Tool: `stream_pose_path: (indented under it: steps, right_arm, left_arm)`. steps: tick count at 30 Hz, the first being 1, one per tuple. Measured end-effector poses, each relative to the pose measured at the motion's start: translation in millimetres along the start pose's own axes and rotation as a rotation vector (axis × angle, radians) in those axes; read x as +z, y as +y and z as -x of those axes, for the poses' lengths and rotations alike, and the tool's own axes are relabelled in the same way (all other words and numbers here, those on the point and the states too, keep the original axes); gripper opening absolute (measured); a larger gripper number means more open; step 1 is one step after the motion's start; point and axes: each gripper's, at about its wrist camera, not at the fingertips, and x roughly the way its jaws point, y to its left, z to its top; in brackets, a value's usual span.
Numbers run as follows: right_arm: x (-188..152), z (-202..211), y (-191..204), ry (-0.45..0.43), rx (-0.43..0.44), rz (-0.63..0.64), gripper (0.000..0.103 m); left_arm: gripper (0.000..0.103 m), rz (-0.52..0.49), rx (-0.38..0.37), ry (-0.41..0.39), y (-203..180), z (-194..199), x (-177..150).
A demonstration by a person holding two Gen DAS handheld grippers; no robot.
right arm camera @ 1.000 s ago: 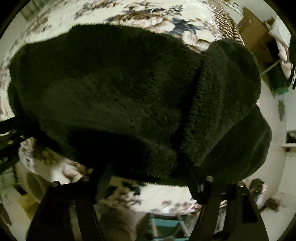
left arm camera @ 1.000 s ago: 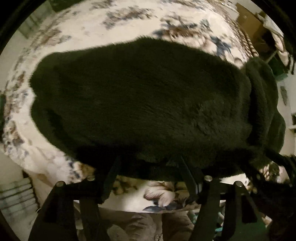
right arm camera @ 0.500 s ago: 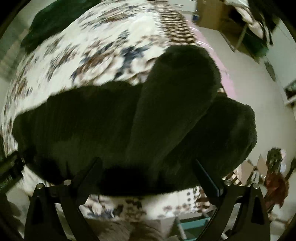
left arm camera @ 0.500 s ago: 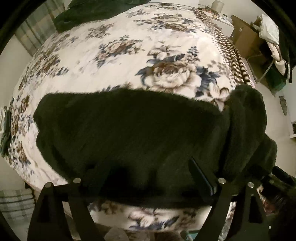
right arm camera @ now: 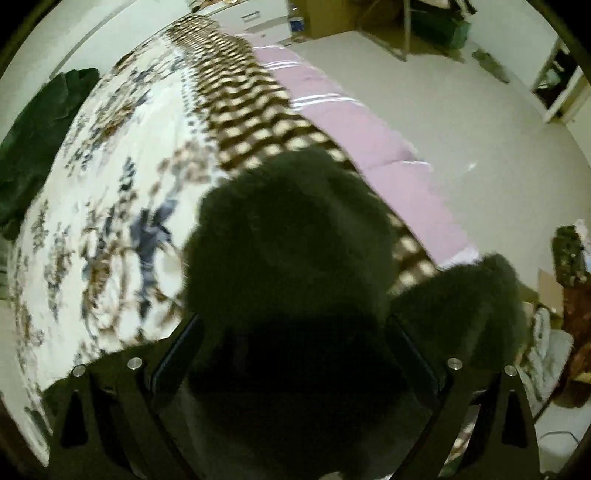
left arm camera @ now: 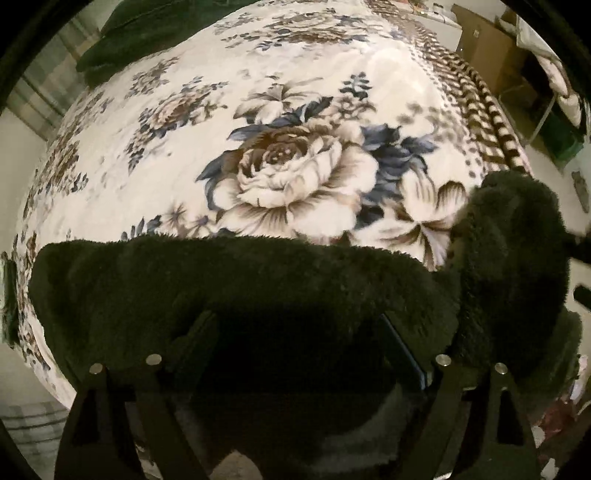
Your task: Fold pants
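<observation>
The pants (left arm camera: 258, 288) are dark, fuzzy fleece and lie at the near edge of a floral bedspread (left arm camera: 295, 166). In the left wrist view they fill the lower frame, with a bunched part (left arm camera: 517, 240) at the right. My left gripper (left arm camera: 299, 332) stands over the near hem with its jaws wide apart. In the right wrist view the pants (right arm camera: 288, 251) bulge up in front. My right gripper (right arm camera: 295, 343) has its jaws wide apart with fleece between them. The fingertips are dark against the cloth, so contact is unclear.
A dark green garment (left arm camera: 147, 33) lies at the far end of the bed and also shows in the right wrist view (right arm camera: 33, 136). A brown checked border (right arm camera: 251, 122) and pink sheet (right arm camera: 369, 147) run along the bed's right side. Floor (right arm camera: 461, 110) and furniture lie beyond.
Both grippers have pulled back and tilted up, so the pants fill less of each view and more bedspread shows. The right view has swung right toward the bed edge and floor.
</observation>
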Motion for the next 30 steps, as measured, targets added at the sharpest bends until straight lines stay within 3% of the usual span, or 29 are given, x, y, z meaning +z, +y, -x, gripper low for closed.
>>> stream_pose_path:
  steps: [4, 7, 9, 11, 12, 14, 15, 26, 28, 30]
  right_arm:
    - [12.7, -33.8, 41.6, 0.055, 0.029, 0.063, 0.1]
    - [14.7, -62.9, 66.3, 0.11, -0.007, 0.113, 0.099]
    - [13.4, -82.1, 76.8, 0.139, -0.064, 0.153, 0.091]
    - [10.4, -87.3, 79.2, 0.143, -0.103, 0.176, 0.053]
    - [8.5, -83.8, 77.6, 0.125, -0.119, 0.189, 0.047]
    - [3.5, -67.8, 67.4, 0.081, -0.117, 0.181, 0.017]
    - [1.0, -59.2, 60.7, 0.068, -0.109, 0.171, 0.014]
    - [-62.1, 57.6, -85.2, -0.106, -0.031, -0.149, 0.01]
    - [-79.4, 59.5, -116.5, -0.106, -0.041, -0.209, 0.01]
    - [-95.5, 44.2, -144.6, -0.035, -0.046, -0.258, 0.012]
  left_arm:
    - [0.087, 0.004, 0.039, 0.035, -0.8, -16.7, 3.1]
    - [0.087, 0.001, 0.048, 0.051, -0.1, -24.6, 5.0]
    - [0.087, -0.005, 0.051, 0.049, -0.9, -24.8, 5.7]
    - [0.087, -0.013, 0.05, 0.043, -2.3, -22.2, 5.4]
    - [0.087, -0.018, 0.045, 0.043, -3.4, -20.6, 4.8]
    - [0.087, -0.025, 0.031, 0.042, -6.3, -16.1, 2.6]
    - [0.087, -0.03, 0.024, 0.041, -8.4, -12.8, 0.7]
    - [0.087, -0.101, -0.057, 0.033, -46.2, 23.8, -33.5]
    - [0.087, -0.115, -0.066, 0.044, -55.2, 22.9, -41.5]
    - [0.087, -0.13, -0.072, 0.059, -62.6, 20.7, -48.5]
